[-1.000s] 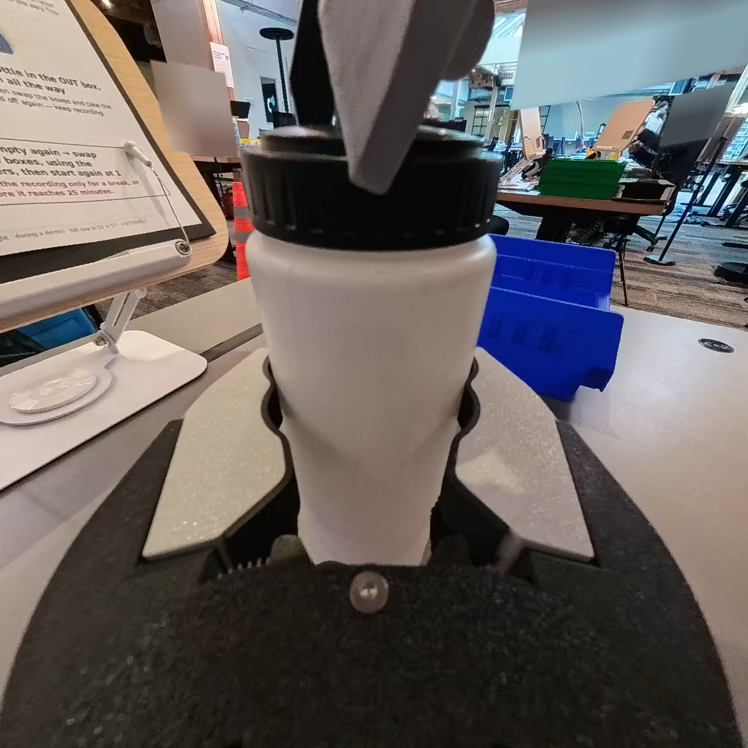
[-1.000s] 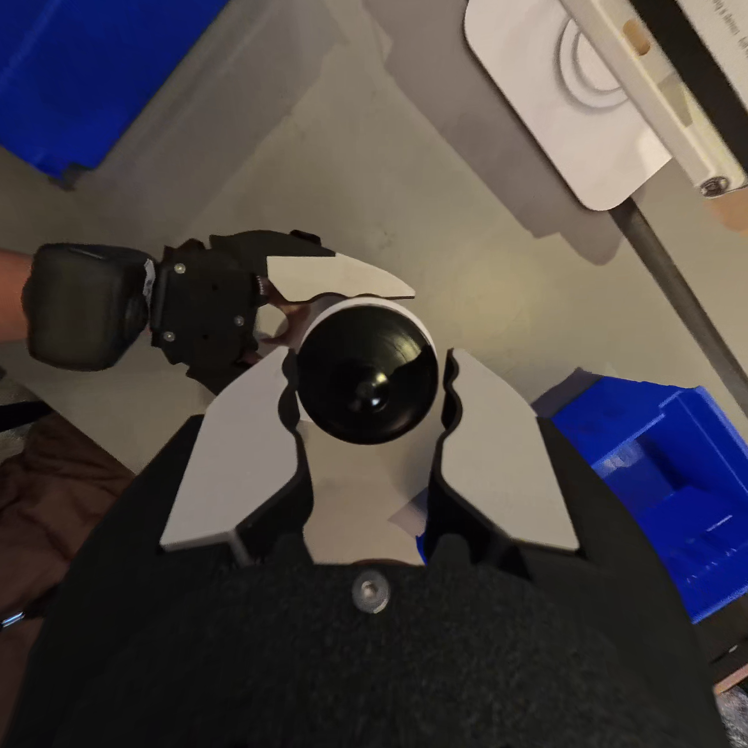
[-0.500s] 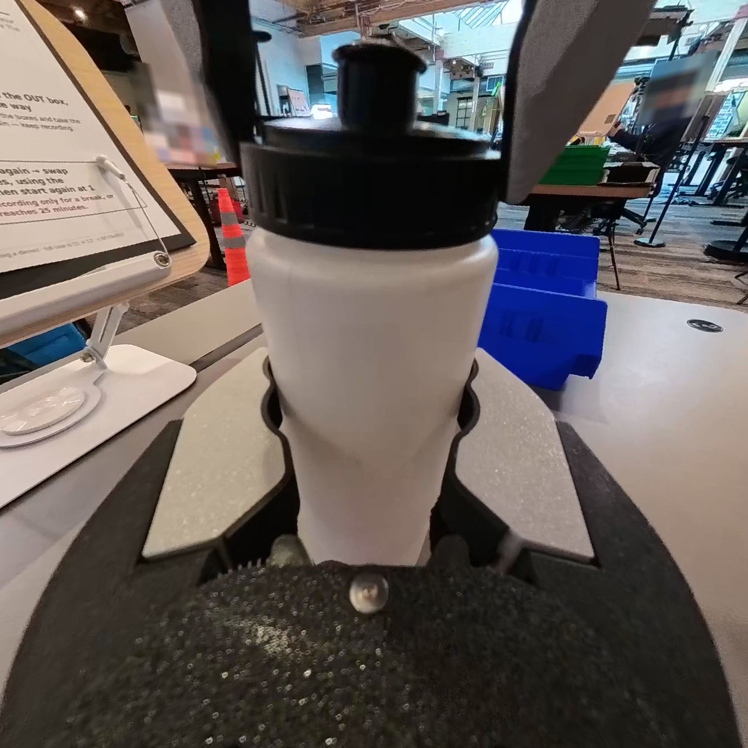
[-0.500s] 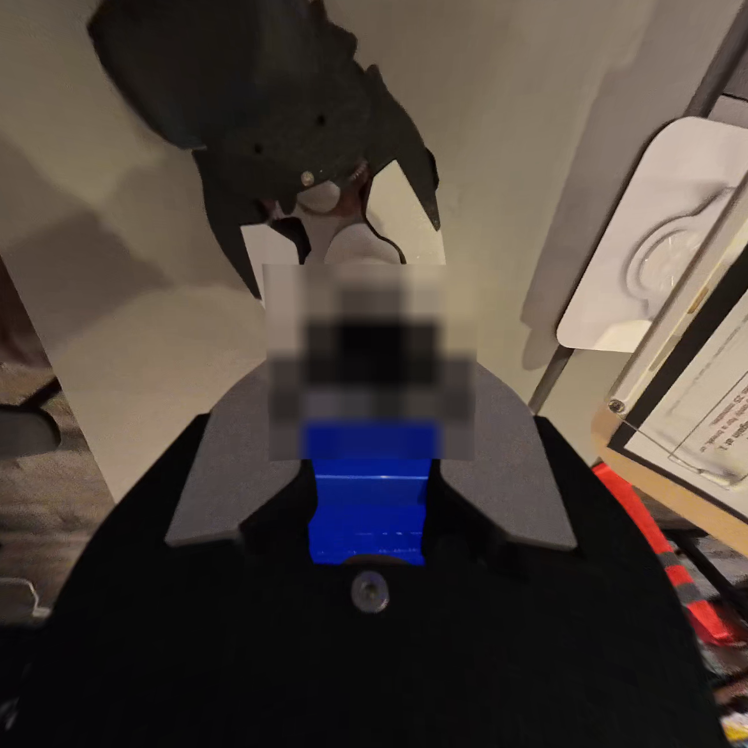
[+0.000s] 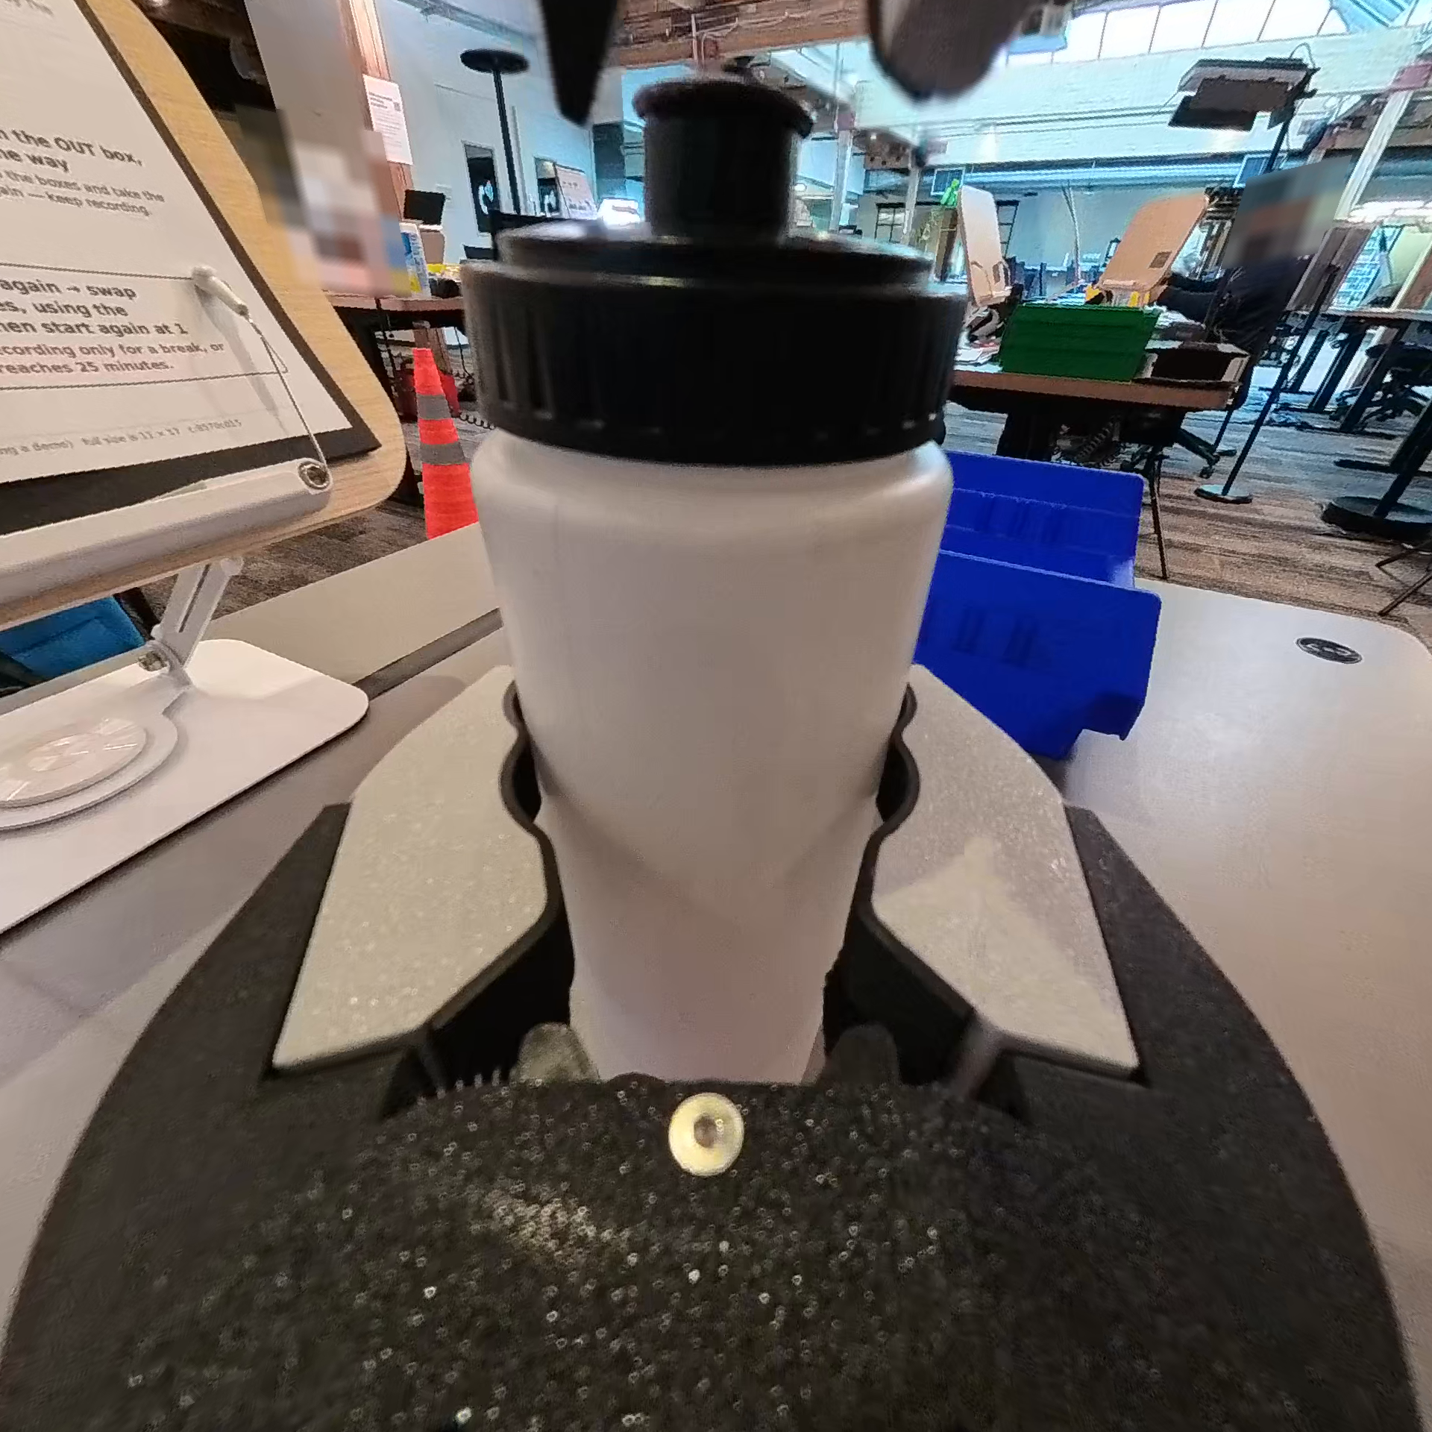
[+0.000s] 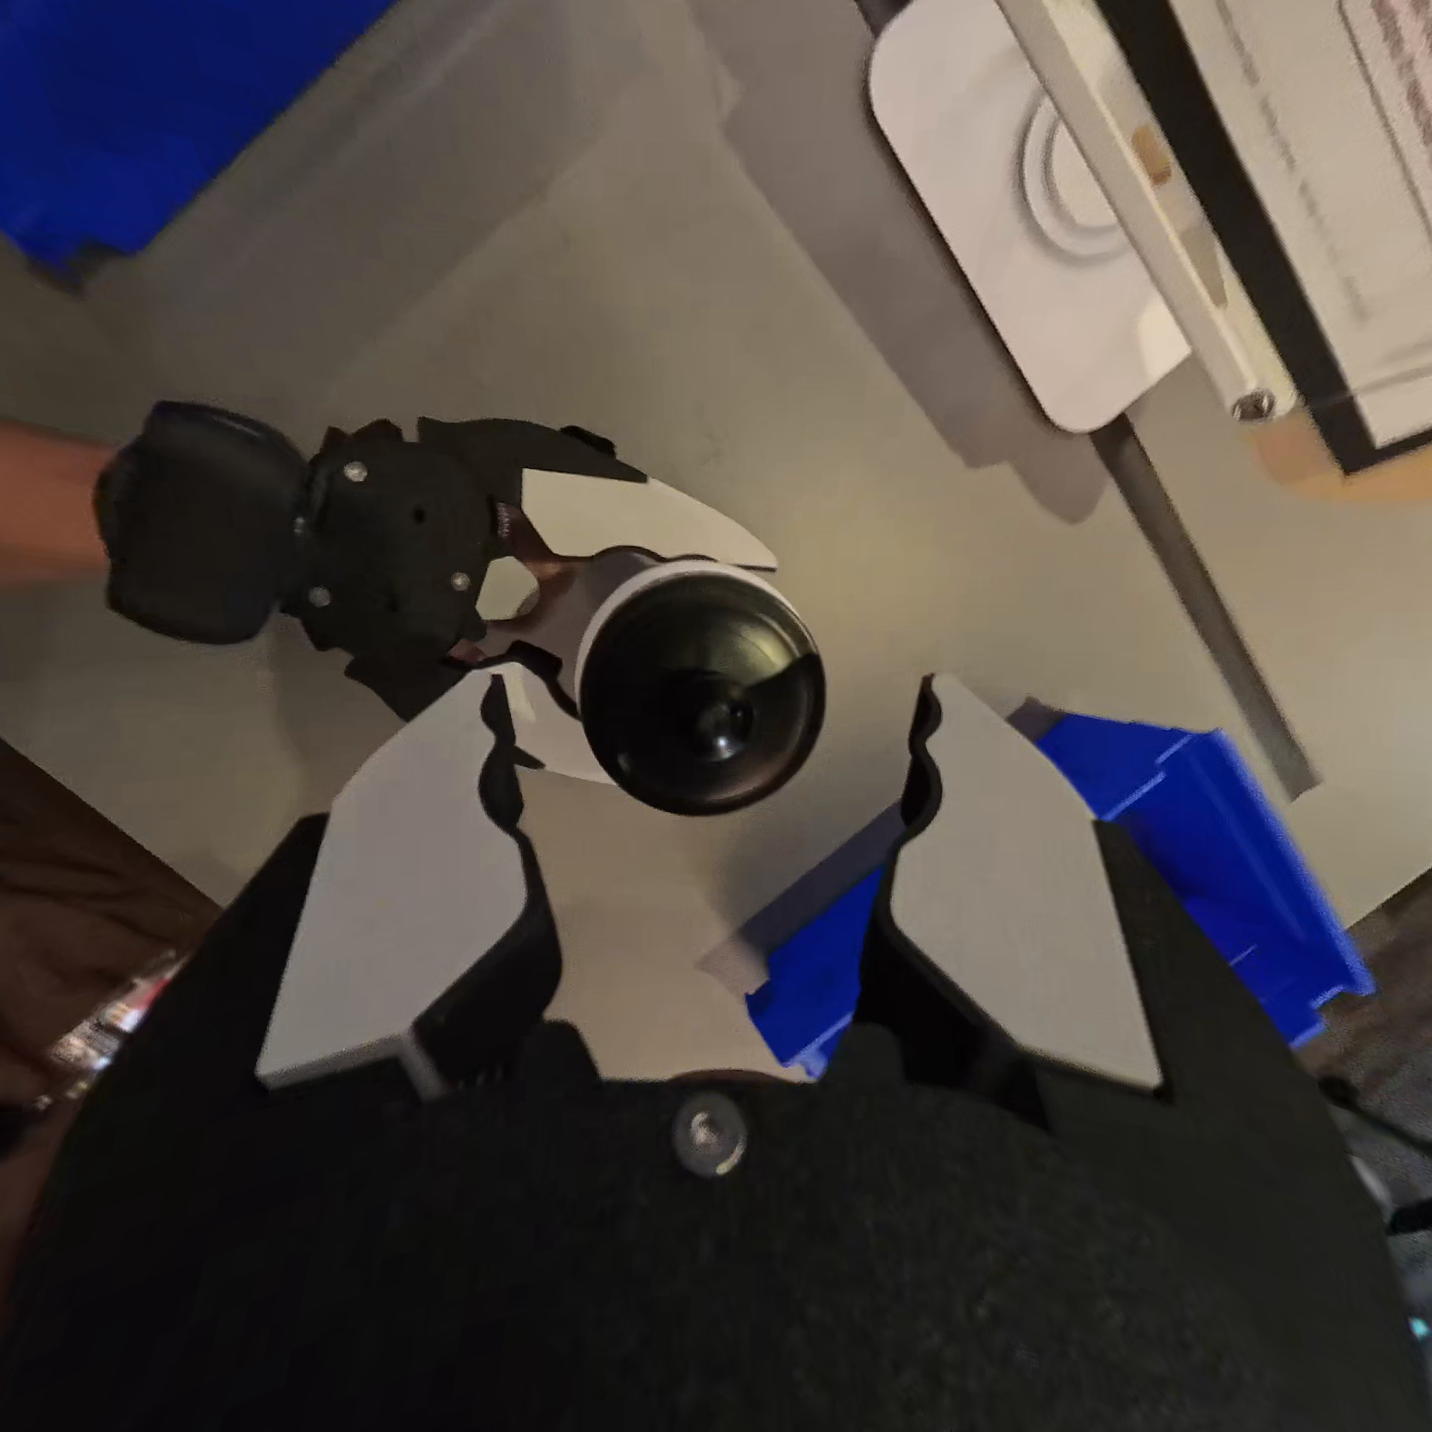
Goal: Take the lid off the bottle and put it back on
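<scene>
1. The left gripper clamps the white bottle upright near the table's middle.
2. Its black lid stays on, pointing straight up.
3. The right gripper hangs directly above, jaws wide, gripping nothing.

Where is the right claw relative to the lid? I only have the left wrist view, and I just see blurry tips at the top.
Observer: Above the lid, looking straight down; the right claw stands wide open, pads clear of it.
Operator: Is the lid on the bottle?
Observer: Yes, the white bottle rim shows around the black lid.
Operator: Does the left claw hold the bottle?
Observer: Yes, the left claw grips its body from the side, above the table.
</scene>
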Available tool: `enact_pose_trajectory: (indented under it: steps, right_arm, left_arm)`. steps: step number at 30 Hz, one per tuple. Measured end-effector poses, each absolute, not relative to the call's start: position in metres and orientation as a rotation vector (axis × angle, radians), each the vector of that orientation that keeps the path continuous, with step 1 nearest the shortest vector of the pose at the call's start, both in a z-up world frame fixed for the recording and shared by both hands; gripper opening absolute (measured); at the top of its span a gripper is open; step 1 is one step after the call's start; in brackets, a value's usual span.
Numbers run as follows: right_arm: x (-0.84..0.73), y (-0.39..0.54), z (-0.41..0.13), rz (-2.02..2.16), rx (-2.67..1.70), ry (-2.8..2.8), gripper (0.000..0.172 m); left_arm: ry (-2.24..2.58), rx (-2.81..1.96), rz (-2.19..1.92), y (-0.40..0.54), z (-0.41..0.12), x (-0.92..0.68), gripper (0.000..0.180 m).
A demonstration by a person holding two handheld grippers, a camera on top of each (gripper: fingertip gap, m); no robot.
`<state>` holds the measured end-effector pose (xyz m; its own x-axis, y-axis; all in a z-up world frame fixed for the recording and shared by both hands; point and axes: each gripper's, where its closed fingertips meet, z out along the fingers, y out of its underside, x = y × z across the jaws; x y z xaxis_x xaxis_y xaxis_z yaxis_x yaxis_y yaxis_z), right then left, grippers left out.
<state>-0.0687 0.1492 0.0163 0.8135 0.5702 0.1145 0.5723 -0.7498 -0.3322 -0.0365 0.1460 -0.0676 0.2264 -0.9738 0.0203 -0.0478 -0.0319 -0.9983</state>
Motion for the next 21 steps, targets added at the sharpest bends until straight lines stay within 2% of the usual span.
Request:
enact_pose_trajectory:
  steps: [3,6,7,10,14,18,21]
  right_arm:
    - [-0.064,0.146,0.005,0.01,-2.689,-0.758,0.099]
    - [-0.071,0.139,-0.008,0.113,-2.771,-0.692,0.087]
    - [-0.066,0.142,-0.01,0.05,-2.775,-0.686,0.074]
    - [-0.064,0.142,-0.01,0.0,-2.798,-0.762,0.072]
    - [-0.063,0.139,-0.009,-0.09,-2.726,-1.233,0.072]
    - [-0.056,0.136,-0.006,-0.298,-2.19,-2.053,0.07]
    - [-0.055,0.14,-0.006,-0.4,-2.125,-2.155,0.069]
  left_arm:
    - [1.058,-1.368,-1.03,0.146,-0.068,-0.036,0.087]
    - [1.058,-1.37,-1.03,0.146,-0.068,-0.037,0.087]
    - [1.057,-1.372,-1.03,0.146,-0.068,-0.037,0.087]
    - [1.059,-1.37,-1.03,0.146,-0.068,-0.037,0.086]
    - [1.082,-1.351,-1.04,0.143,-0.068,-0.036,0.086]
    - [1.088,-1.356,-1.034,0.141,-0.068,-0.033,0.086]
    - [1.091,-1.356,-1.055,0.141,-0.069,-0.034,0.086]
